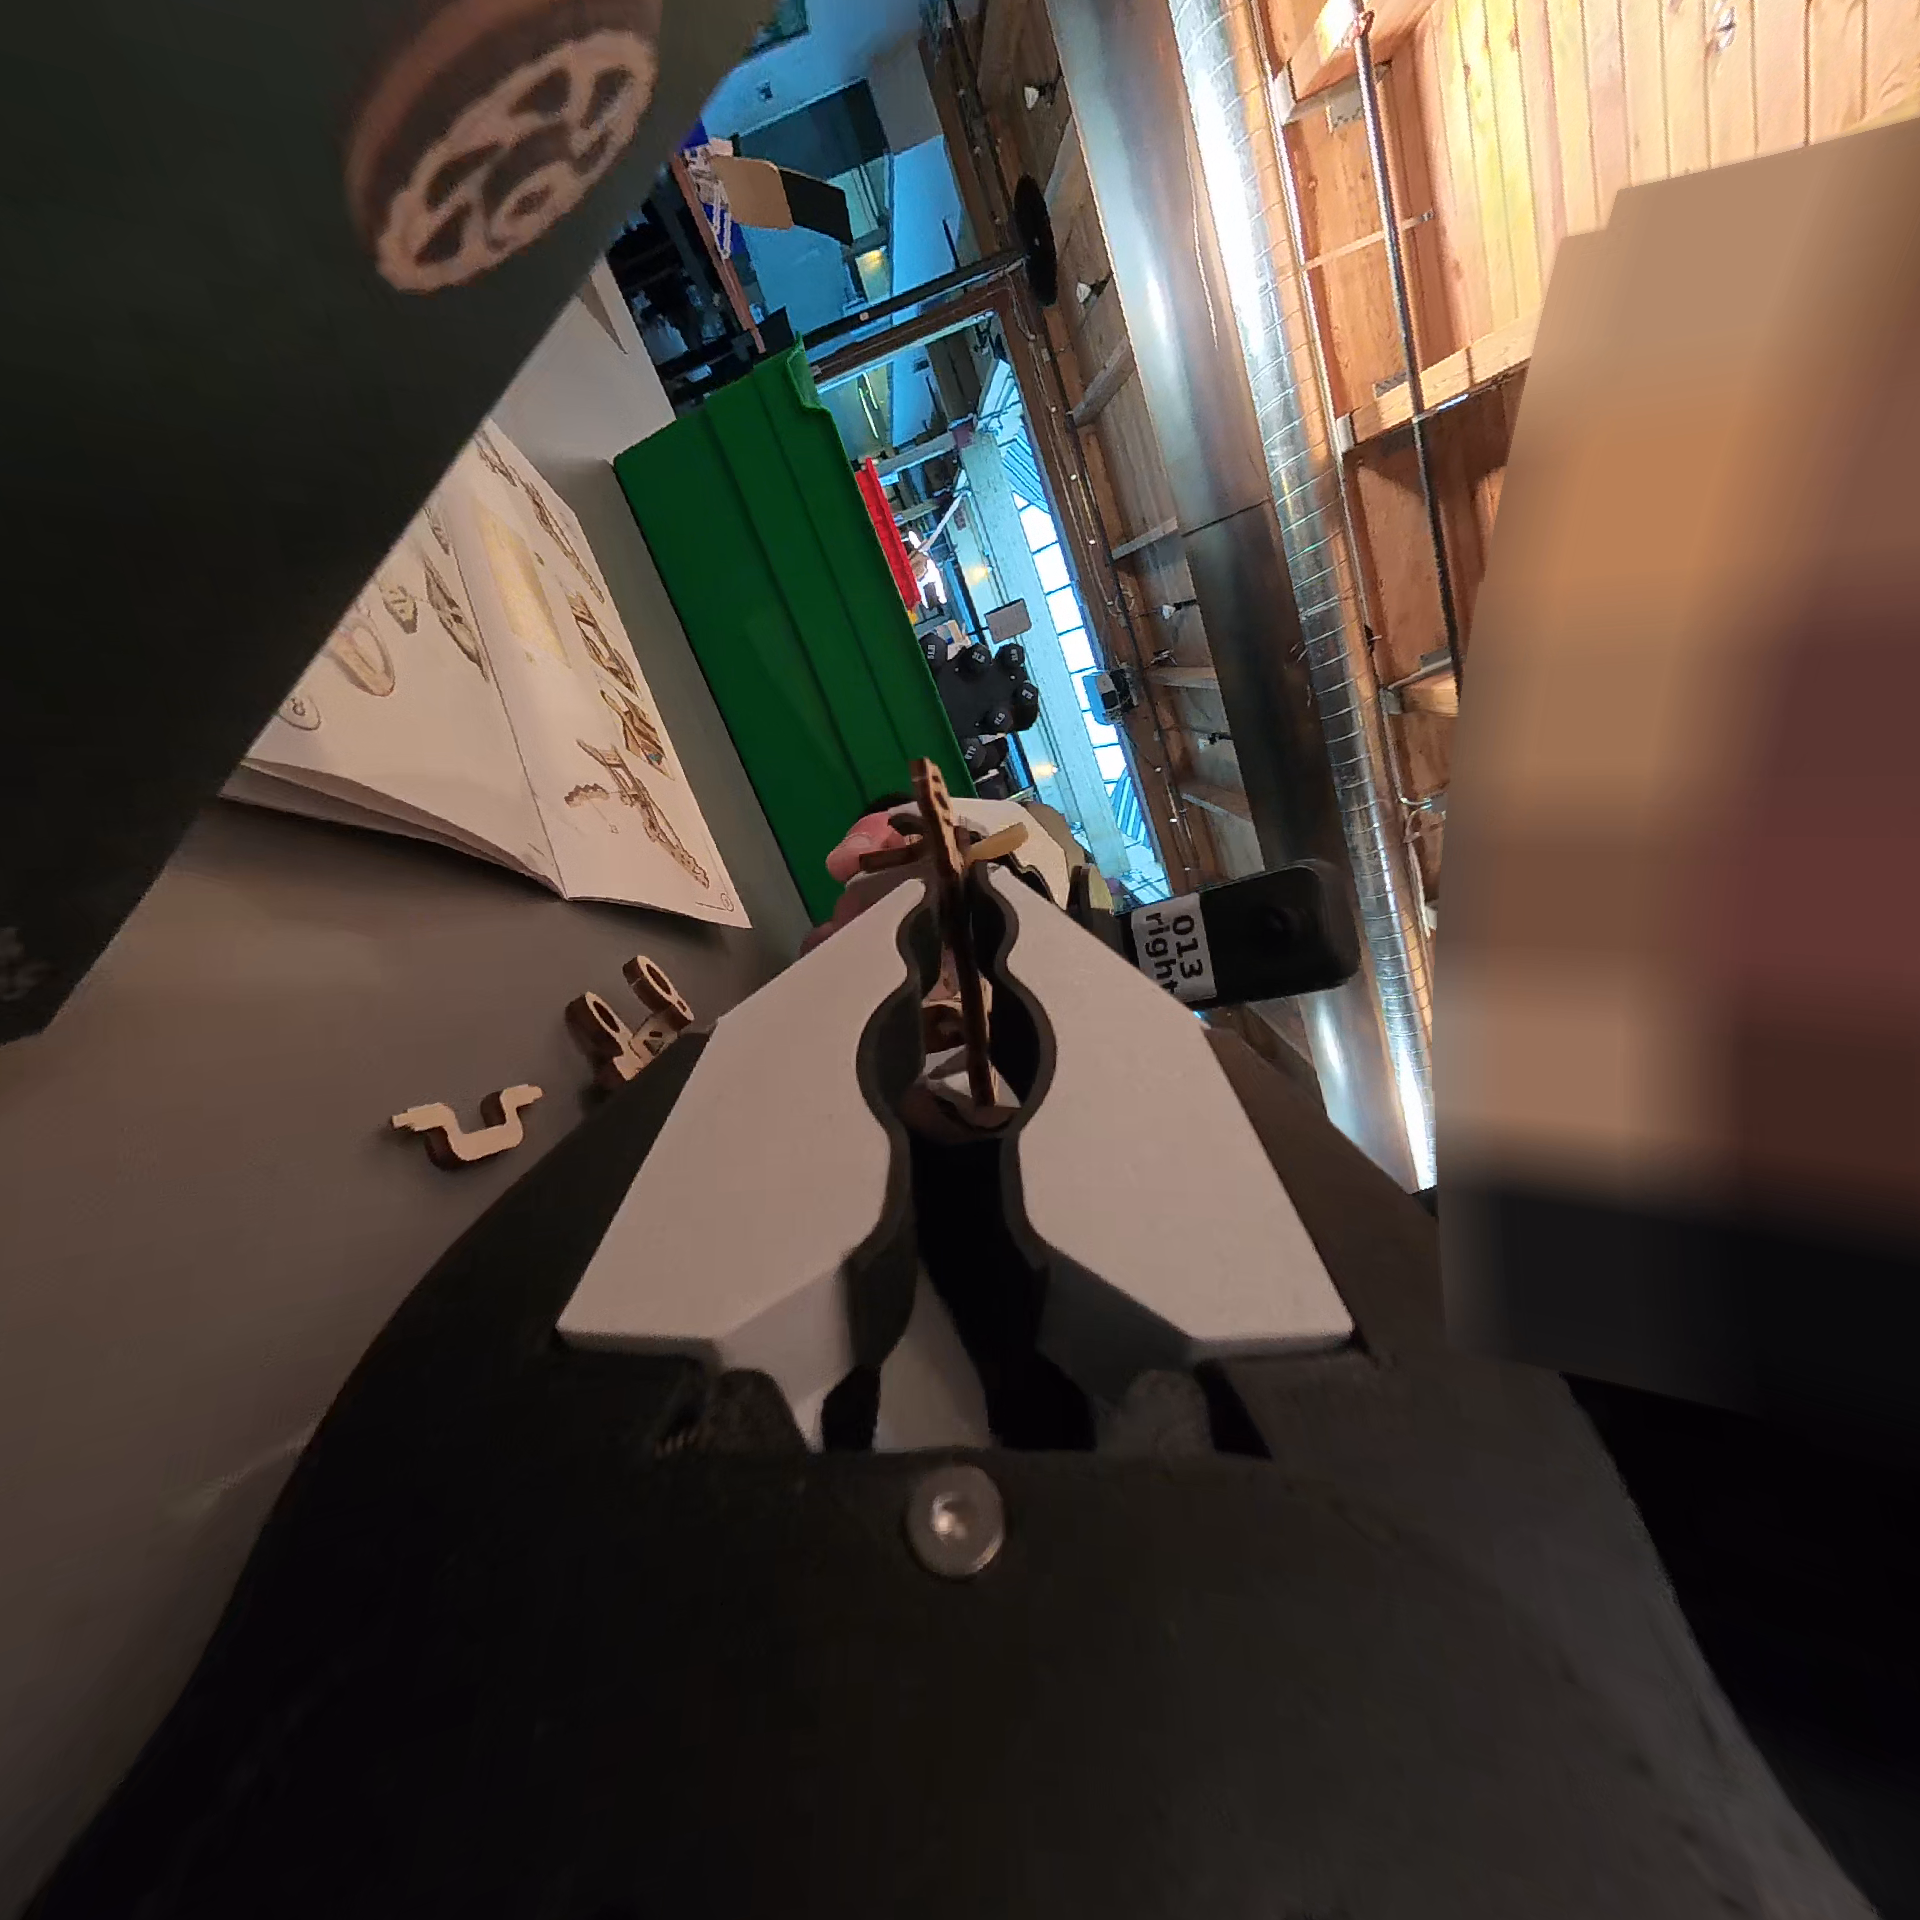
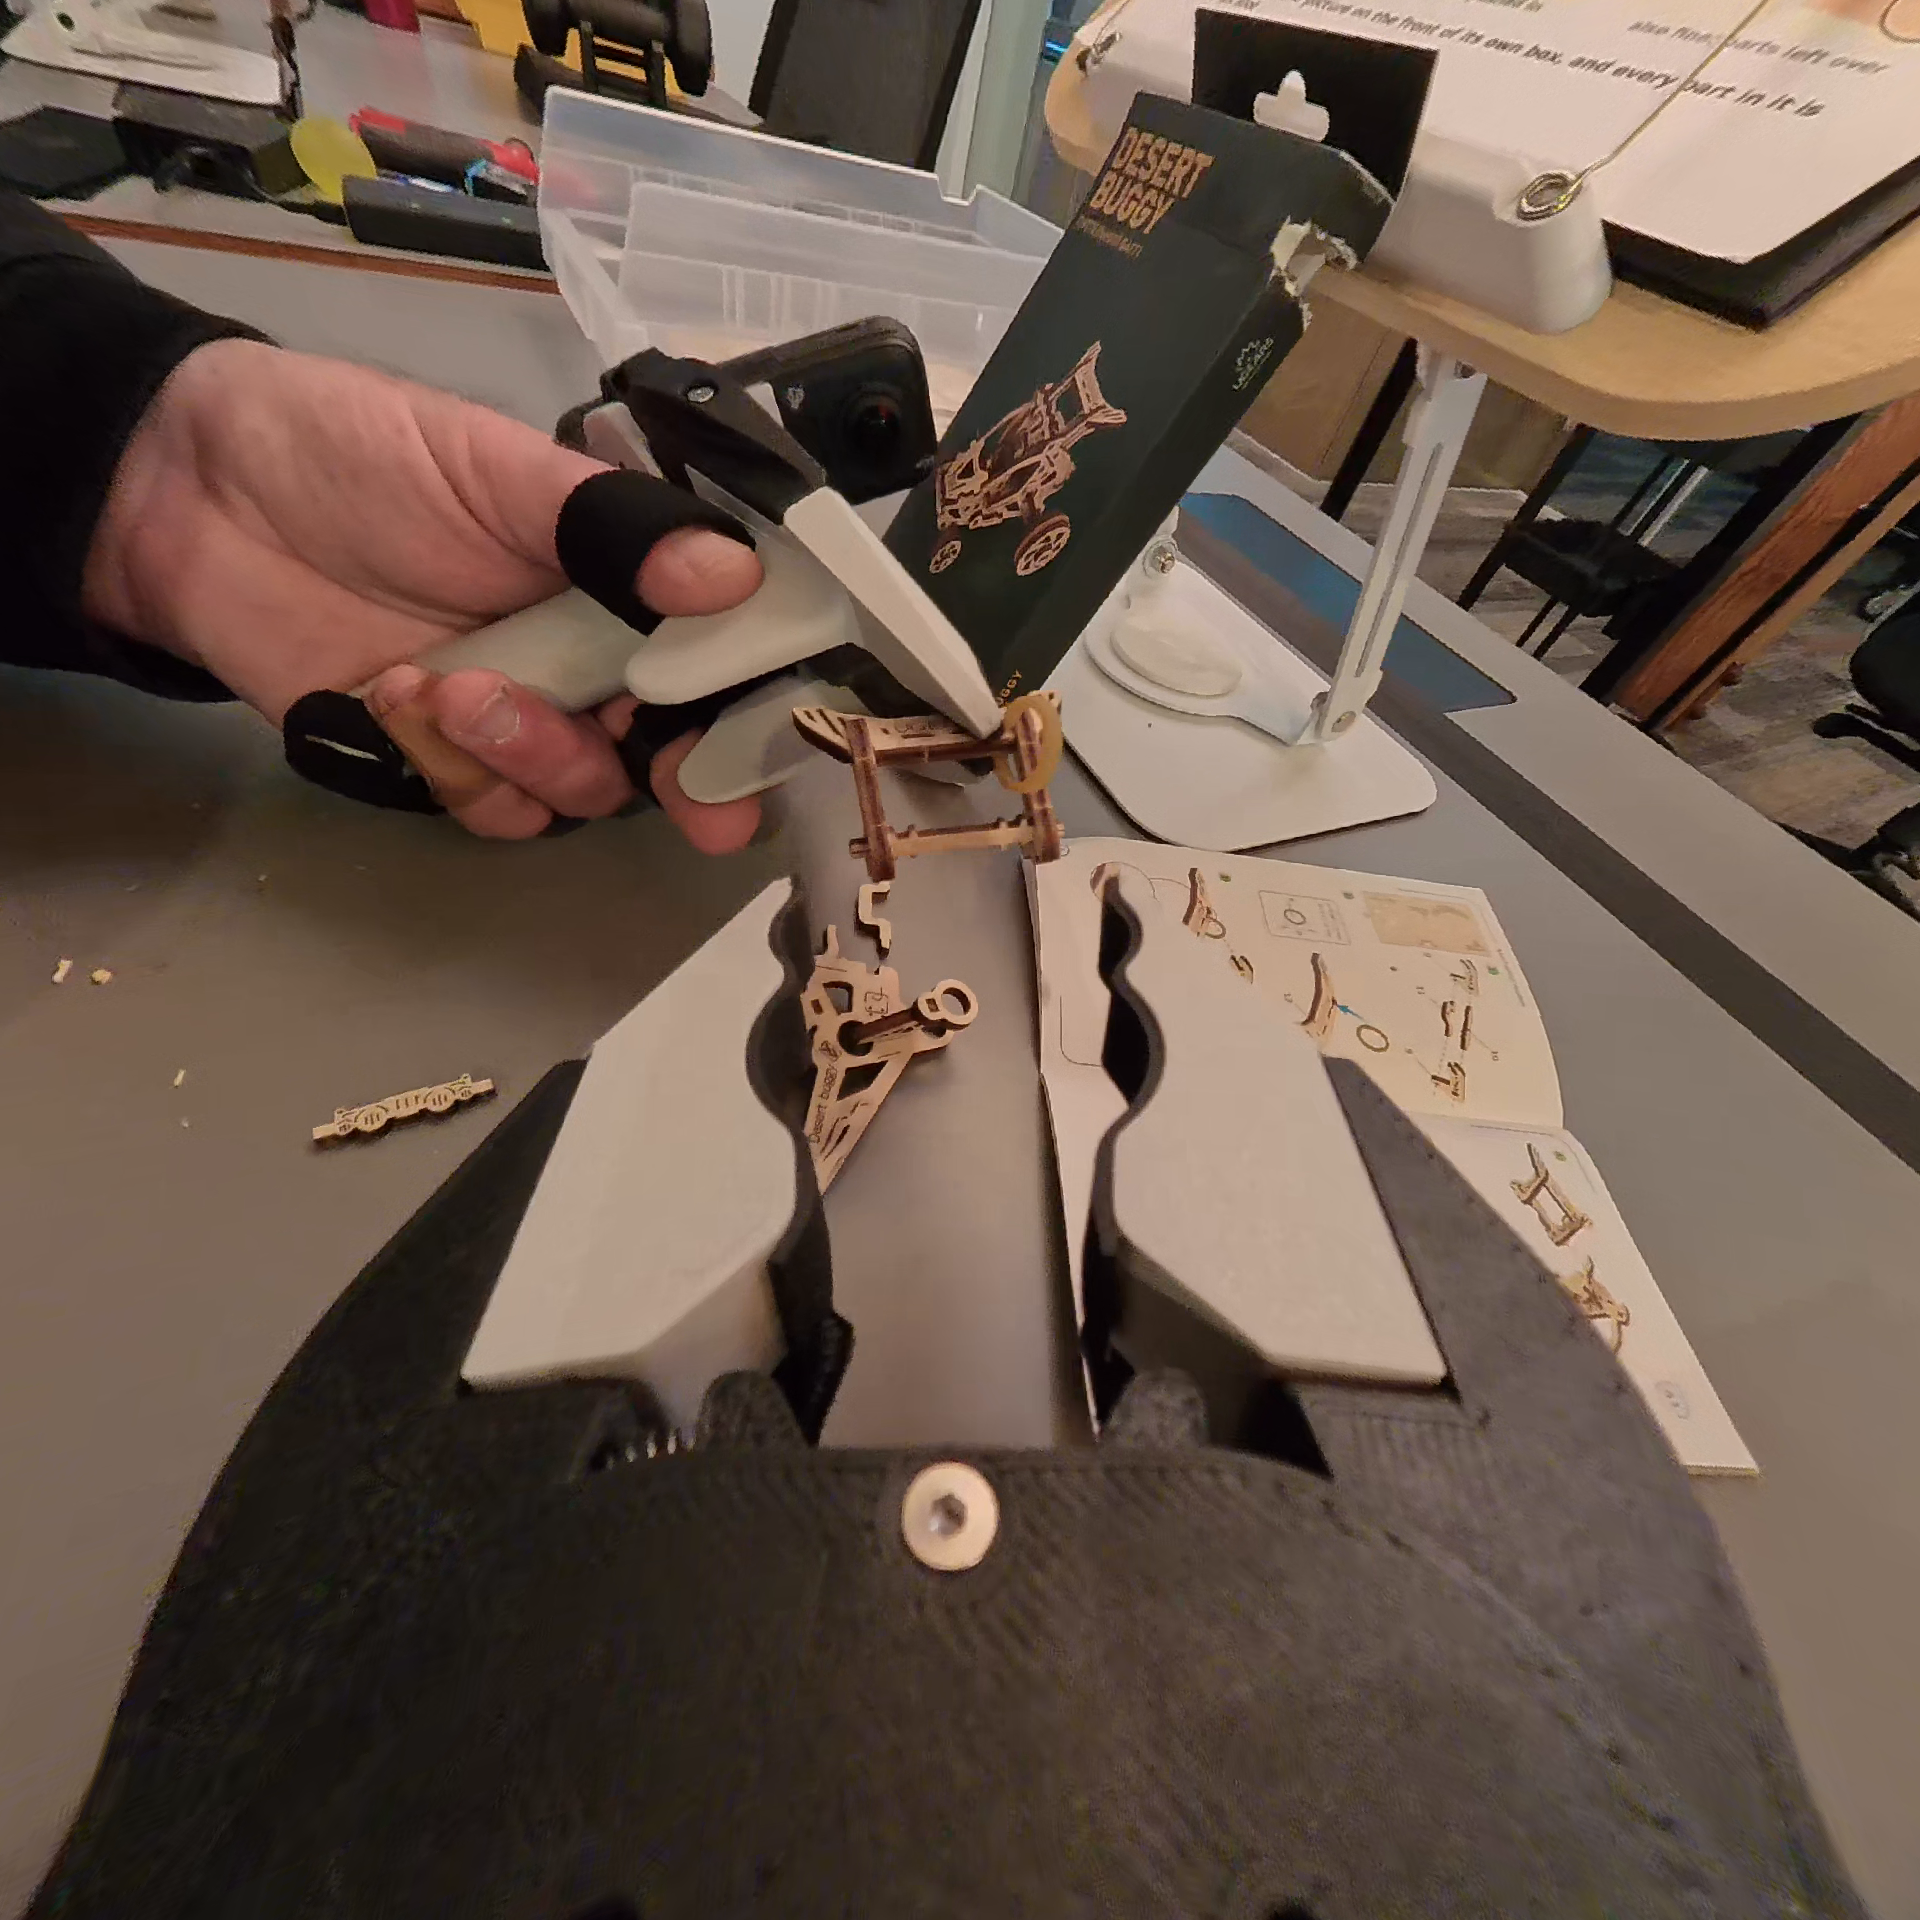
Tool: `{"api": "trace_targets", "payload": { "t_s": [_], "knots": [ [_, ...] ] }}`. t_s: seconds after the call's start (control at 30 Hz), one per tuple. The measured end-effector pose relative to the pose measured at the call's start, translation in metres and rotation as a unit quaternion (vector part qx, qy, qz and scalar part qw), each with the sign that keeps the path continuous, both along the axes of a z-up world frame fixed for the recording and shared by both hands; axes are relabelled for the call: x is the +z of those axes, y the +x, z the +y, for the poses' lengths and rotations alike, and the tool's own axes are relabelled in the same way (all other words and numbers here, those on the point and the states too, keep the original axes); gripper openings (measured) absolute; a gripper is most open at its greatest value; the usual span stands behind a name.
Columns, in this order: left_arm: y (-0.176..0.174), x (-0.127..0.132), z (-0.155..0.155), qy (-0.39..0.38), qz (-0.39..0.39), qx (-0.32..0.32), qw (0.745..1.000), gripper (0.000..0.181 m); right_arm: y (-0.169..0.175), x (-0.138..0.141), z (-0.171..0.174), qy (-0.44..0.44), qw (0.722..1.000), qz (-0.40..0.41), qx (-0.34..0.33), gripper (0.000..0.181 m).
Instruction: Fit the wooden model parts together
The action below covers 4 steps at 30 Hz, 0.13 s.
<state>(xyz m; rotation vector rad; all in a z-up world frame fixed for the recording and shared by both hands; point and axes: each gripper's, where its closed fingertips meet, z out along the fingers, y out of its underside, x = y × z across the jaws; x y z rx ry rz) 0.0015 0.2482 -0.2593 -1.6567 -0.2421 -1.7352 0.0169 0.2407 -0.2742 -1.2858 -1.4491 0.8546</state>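
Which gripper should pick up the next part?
Right. The right gripper is open and empty over the loose side panel; the left gripper is shut on the frame.

On the table (image 2: 312, 935), the instruction booklet (image 2: 1299, 997) lies open to the right, with the side panel (image 2: 862, 1049) and the hooked piece (image 2: 876, 914) just left of it. The strip piece (image 2: 405, 1107) lies farther left. Behind the booklet, the kit box (image 2: 1101, 416) leans tilted beside the stand (image 2: 1299, 769).
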Motion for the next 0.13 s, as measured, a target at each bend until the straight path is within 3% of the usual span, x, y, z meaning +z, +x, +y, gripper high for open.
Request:
{"api": "trace_targets", "payload": {
  "t_s": [0.13],
  "knots": [
    [0.0052,0.0016,-0.0038,0.002,-0.007,-0.024,1.000,0.001,-0.0039,0.0014,-0.0046,0.001,1.000,0.005,0.006,0.053]
  ]
}}
